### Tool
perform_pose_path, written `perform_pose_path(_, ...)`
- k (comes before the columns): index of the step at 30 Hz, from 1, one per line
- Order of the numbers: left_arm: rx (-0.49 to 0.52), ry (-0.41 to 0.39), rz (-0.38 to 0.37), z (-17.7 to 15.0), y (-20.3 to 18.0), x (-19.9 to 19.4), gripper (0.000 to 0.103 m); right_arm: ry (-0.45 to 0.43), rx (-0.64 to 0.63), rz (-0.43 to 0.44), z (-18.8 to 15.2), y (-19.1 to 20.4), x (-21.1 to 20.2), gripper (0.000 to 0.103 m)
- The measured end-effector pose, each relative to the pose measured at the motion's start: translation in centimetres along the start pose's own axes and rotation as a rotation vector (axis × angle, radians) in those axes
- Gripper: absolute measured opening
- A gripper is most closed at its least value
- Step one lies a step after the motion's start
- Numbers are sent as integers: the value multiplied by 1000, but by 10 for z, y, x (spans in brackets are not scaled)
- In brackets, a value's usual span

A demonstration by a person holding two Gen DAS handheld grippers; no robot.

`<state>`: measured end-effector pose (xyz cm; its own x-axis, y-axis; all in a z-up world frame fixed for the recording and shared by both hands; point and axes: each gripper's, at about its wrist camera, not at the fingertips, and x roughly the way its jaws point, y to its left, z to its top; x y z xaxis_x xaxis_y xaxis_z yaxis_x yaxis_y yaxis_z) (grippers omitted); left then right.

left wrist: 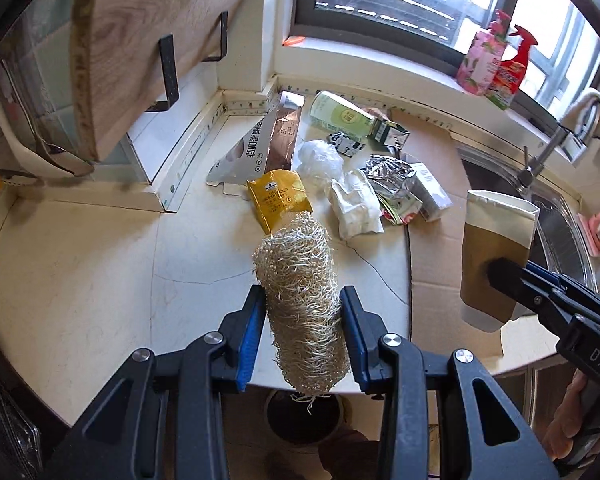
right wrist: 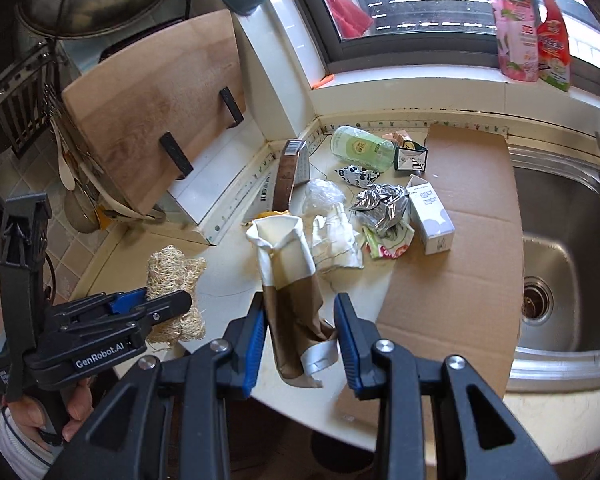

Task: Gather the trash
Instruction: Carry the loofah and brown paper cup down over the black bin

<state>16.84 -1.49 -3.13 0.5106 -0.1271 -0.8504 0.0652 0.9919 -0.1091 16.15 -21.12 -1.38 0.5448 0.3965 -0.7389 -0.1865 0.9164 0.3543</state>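
Note:
My left gripper [left wrist: 302, 320] is shut on a tan fibrous loofah scrubber [left wrist: 300, 292] and holds it above the counter's front edge; the loofah also shows in the right wrist view [right wrist: 172, 276]. My right gripper [right wrist: 300, 336] is shut on a brown-and-white paper pouch [right wrist: 290, 280], which also shows in the left wrist view [left wrist: 496, 256]. A heap of trash lies on the counter: a yellow packet [left wrist: 280, 198], white crumpled paper [left wrist: 356, 204], silver foil [left wrist: 392, 178], a small white carton [right wrist: 430, 220] and a green bottle [right wrist: 360, 148].
A dark bin opening [left wrist: 302, 416] sits below the counter edge under the loofah. A flat cardboard sheet [right wrist: 460, 264] covers the counter beside the steel sink [right wrist: 568, 264]. A wooden cutting board [right wrist: 152, 108] leans at the left. Spray bottles [right wrist: 532, 40] stand on the windowsill.

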Motion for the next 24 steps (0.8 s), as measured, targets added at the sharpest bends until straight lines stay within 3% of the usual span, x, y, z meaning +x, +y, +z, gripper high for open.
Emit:
perform_pose_path(7, 64, -9, -9, -37, 4, -31, 36, -23, 23, -31, -42, 34, -29, 34)
perform_pose_path(12, 109, 10, -26, -72, 5, -33, 37, -18, 64, -53, -80, 49, -37, 34)
perform_pose_path(20, 180, 14, -63, -122, 3, -27, 37, 61, 156, -78, -142, 50, -28, 34)
perform_pose_path(24, 192, 55, -88, -141, 2, -13, 37, 113, 198, -94, -170, 45, -19, 34)
